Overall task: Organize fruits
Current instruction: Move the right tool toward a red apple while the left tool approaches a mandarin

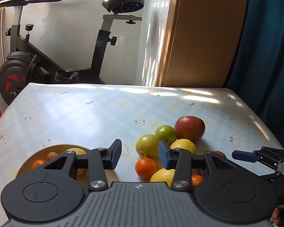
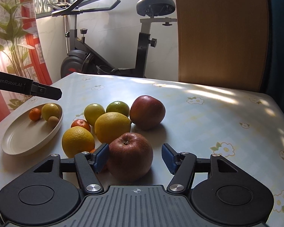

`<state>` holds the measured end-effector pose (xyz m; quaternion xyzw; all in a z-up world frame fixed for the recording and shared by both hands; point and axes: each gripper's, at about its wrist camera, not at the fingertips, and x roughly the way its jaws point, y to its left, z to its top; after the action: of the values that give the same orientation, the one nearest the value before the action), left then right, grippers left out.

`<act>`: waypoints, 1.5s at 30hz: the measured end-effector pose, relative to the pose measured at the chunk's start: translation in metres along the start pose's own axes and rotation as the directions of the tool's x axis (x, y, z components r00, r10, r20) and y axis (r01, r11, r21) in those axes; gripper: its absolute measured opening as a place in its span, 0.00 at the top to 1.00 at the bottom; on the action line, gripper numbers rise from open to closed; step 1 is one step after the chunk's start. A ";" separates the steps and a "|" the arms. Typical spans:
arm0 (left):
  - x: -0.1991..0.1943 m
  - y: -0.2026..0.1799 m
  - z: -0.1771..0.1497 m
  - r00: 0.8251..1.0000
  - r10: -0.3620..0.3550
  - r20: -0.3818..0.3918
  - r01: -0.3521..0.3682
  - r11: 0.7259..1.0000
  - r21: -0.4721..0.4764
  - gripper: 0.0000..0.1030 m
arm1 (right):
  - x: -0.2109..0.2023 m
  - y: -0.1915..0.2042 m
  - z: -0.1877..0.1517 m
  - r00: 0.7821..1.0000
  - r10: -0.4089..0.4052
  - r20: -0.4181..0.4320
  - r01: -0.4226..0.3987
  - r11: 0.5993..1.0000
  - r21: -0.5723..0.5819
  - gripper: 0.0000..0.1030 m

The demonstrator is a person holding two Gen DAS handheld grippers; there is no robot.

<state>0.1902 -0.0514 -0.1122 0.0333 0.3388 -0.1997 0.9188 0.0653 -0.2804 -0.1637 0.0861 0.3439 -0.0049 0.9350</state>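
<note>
the right tool (image 2: 135, 156) is open around a red apple (image 2: 130, 156) on the counter (image 2: 208, 117), its left pad touching it. the left tool (image 1: 140, 154) is open and empty. its side says "genrobot.ai". the plate (image 2: 24, 140) holds a lemon (image 2: 50, 111), a small orange (image 2: 35, 114) and a brown fruit (image 2: 53, 121).
</note>
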 end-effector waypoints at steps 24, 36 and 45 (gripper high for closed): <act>0.032 0.024 0.001 0.986 -0.108 -0.128 0.103 0.994 -0.048 0.58 | 0.015 -0.004 -0.017 1.000 -0.007 0.005 0.006 0.999 0.047 0.43; 0.071 0.013 0.007 0.963 -0.117 -0.244 0.103 0.992 -0.071 0.59 | 0.010 -0.009 -0.020 0.999 -0.031 0.011 0.030 0.997 0.069 0.43; 0.093 0.009 0.000 0.949 -0.117 -0.293 0.087 0.990 -0.111 0.59 | 0.011 -0.010 -0.020 0.999 -0.032 0.009 0.031 0.996 0.082 0.43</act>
<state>0.2580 -0.0754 -0.1726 0.0009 0.4843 -0.2229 0.8460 0.0604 -0.2867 -0.1870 0.1188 0.3401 -0.0339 0.9322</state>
